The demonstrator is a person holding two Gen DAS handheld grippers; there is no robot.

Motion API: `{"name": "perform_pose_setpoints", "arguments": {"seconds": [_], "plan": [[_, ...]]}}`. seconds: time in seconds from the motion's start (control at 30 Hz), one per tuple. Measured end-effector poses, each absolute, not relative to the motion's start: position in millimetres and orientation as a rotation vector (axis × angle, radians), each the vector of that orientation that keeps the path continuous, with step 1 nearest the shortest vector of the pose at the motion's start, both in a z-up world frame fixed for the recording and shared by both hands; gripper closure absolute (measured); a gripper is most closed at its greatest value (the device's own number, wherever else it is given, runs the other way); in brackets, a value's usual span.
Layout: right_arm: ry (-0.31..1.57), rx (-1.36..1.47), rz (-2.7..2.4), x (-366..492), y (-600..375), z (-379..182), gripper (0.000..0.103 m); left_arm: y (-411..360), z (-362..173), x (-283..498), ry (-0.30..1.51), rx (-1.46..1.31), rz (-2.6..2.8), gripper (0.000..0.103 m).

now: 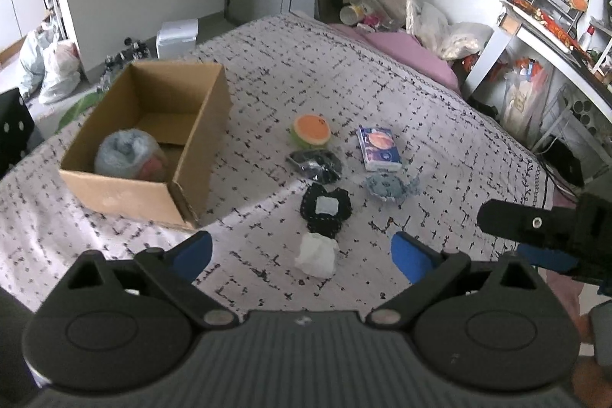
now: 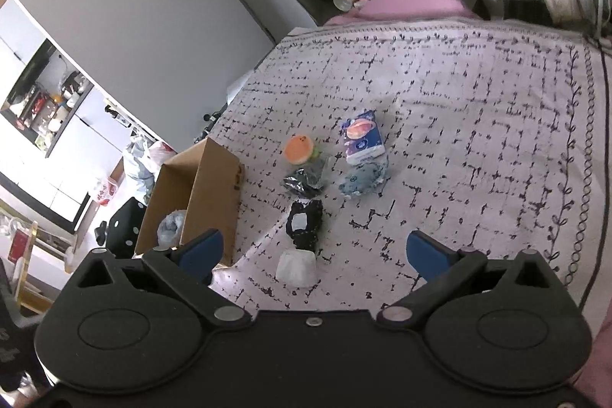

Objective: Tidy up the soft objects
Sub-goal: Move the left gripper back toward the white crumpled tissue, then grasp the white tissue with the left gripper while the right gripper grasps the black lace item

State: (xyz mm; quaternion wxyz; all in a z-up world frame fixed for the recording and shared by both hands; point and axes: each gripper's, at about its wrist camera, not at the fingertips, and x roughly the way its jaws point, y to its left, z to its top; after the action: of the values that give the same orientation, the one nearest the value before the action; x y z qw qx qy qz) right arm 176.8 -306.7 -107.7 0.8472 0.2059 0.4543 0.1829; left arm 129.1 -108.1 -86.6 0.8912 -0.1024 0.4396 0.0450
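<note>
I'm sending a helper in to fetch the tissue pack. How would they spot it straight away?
Start at the open cardboard box on the patterned bedspread; loose items lie to its right. The tissue pack is on the right of that cluster, beside the orange round plush. It alone is a flat rectangular packet, blue and white with a planet picture.

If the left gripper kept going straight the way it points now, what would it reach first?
Most likely the white crumpled wad on the bed cover: it lies between the open jaws of the left gripper, nearest of the loose things. Depth is hard to judge through the fisheye.
</note>
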Motion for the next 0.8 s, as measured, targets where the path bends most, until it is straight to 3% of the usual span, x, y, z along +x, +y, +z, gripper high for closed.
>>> {"name": "perform_pose_setpoints", "arguments": {"seconds": [0.6,0.8], "plan": [[1.048,0.521,0.371,217,-307,-147,0.005,-127,-158,172,1.02,-0.266,0.048,0.02],[1.071,0.515,0.38,227,-303,-155,0.011,-128,-182,183,1.064,-0.282,0.048,0.031]]}}
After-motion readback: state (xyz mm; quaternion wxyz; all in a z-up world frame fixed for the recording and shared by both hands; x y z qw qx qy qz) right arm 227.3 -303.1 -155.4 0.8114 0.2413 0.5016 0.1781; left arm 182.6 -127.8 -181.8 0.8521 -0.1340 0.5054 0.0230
